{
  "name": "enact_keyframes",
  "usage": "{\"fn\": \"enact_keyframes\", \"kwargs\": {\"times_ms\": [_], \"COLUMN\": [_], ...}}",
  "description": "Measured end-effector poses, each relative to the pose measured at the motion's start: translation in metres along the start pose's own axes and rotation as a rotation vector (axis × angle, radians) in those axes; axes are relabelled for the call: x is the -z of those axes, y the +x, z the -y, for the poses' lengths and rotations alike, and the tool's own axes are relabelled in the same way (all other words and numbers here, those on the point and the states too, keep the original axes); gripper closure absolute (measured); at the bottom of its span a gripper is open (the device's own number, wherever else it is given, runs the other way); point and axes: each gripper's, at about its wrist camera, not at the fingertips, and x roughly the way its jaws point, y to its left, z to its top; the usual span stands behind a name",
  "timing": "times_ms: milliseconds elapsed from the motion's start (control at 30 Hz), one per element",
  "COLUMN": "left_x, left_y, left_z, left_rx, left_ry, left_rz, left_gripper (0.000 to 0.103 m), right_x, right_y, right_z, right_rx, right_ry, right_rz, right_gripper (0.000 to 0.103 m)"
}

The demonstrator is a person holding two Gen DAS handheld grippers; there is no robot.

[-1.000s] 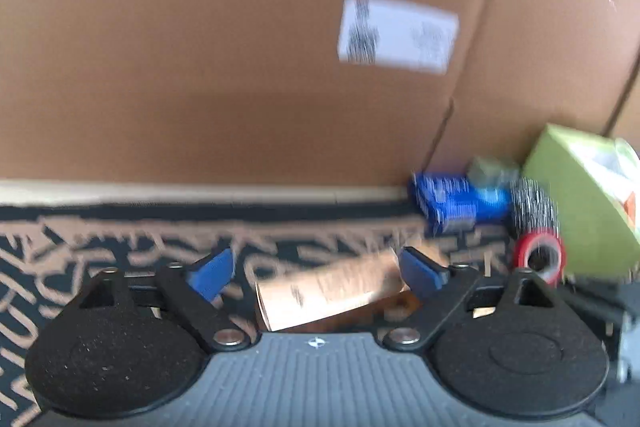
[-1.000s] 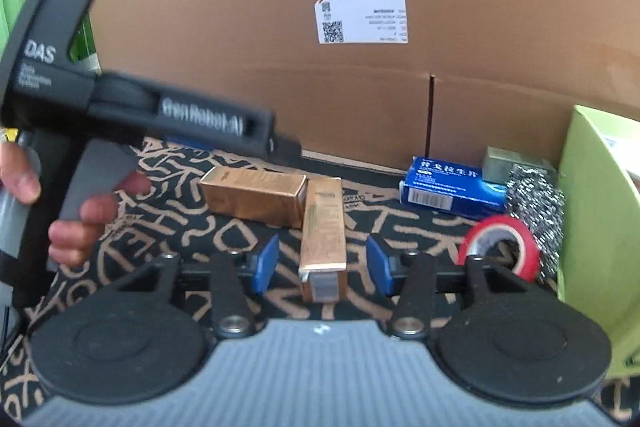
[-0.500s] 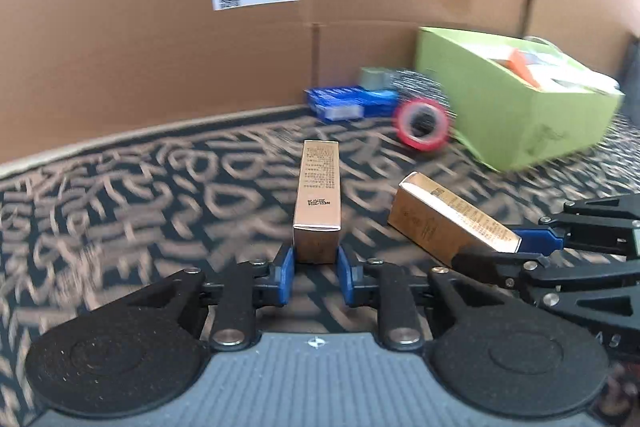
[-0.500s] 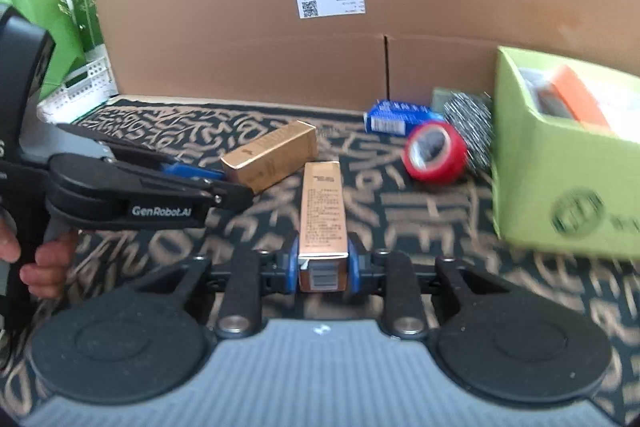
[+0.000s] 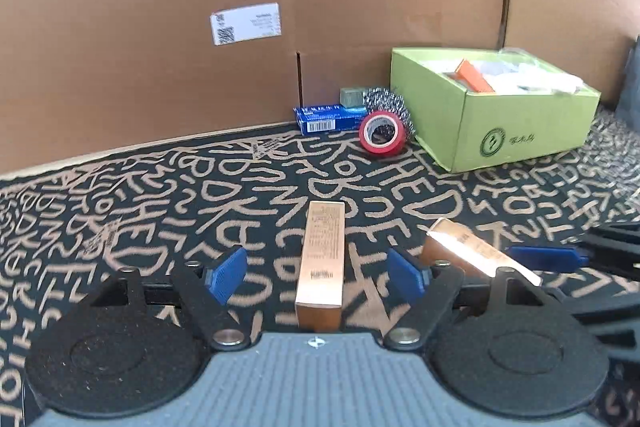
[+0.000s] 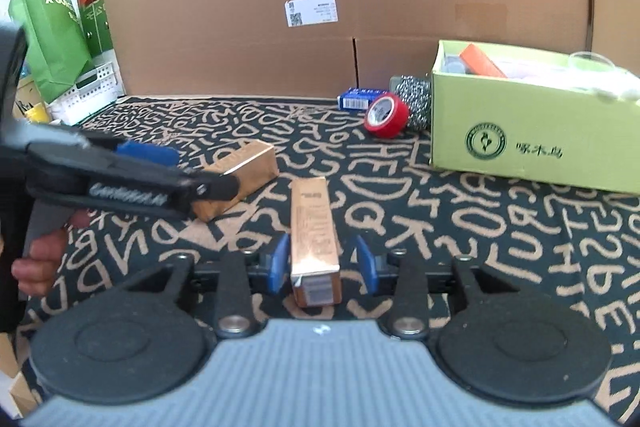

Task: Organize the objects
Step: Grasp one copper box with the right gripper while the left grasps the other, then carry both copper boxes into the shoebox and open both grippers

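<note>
The left hand-held gripper (image 5: 316, 273) is sitting spread around one copper carton (image 5: 321, 261); the right hand-held gripper (image 6: 322, 263) is straddling another copper carton (image 6: 314, 241), both lying near the green box (image 6: 532, 131).

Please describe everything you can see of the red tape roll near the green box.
The red tape roll is a ring of glossy red tape around a pale inner core, with a dark hollow centre. It stands on its edge on the patterned mat, with its open face turned towards the cameras. It lies just left of the green box and directly in front of the steel scourer, apparently touching it. No gripper is near it.
</note>
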Motion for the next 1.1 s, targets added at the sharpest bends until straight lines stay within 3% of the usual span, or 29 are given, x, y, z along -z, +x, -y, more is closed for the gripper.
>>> {"fn": "enact_keyframes", "kwargs": {"times_ms": [33, 67, 100, 233, 300, 367, 467, 567, 700, 1100], "left_x": [-0.002, -0.002, -0.001, -0.001, 0.000, 0.003, 0.002, 0.003, 0.001, -0.078], "left_y": [0.008, 0.013, 0.017, 0.022, 0.022, 0.022, 0.017, 0.011, 0.001, -0.023], "left_z": [0.002, 0.001, -0.001, -0.002, -0.001, -0.001, -0.002, 0.004, 0.008, 0.061], "left_rx": [-0.005, -0.002, 0.009, 0.005, -0.025, -0.051, 0.009, 0.018, 0.098, 0.297], "left_ry": [0.010, 0.011, -0.002, -0.021, -0.014, -0.008, -0.022, -0.006, -0.042, -0.020], "left_rz": [-0.027, -0.055, -0.082, -0.088, -0.081, -0.065, -0.073, -0.083, -0.100, 0.040], "left_gripper": [0.045, 0.061, 0.066, 0.066, 0.042, 0.042, 0.076, 0.077, 0.077, 0.077], "right_x": [0.000, 0.000, -0.001, -0.003, -0.004, -0.003, 0.000, 0.000, 0.002, -0.042], "right_y": [0.001, 0.002, 0.004, 0.013, 0.020, 0.020, 0.017, 0.013, -0.007, -0.074], "right_z": [-0.001, -0.002, -0.003, -0.011, -0.010, -0.012, -0.014, -0.006, 0.015, 0.072], "right_rx": [0.011, 0.021, 0.027, 0.049, 0.039, 0.017, -0.013, -0.061, -0.135, 0.071], "right_ry": [-0.013, -0.027, -0.039, -0.111, -0.106, -0.112, -0.122, -0.053, 0.071, 0.102], "right_rz": [-0.001, -0.002, -0.009, -0.027, -0.051, -0.054, -0.054, -0.054, -0.019, 0.240], "right_gripper": [0.063, 0.063, 0.063, 0.063, 0.070, 0.079, 0.080, 0.080, 0.080, 0.080]}}
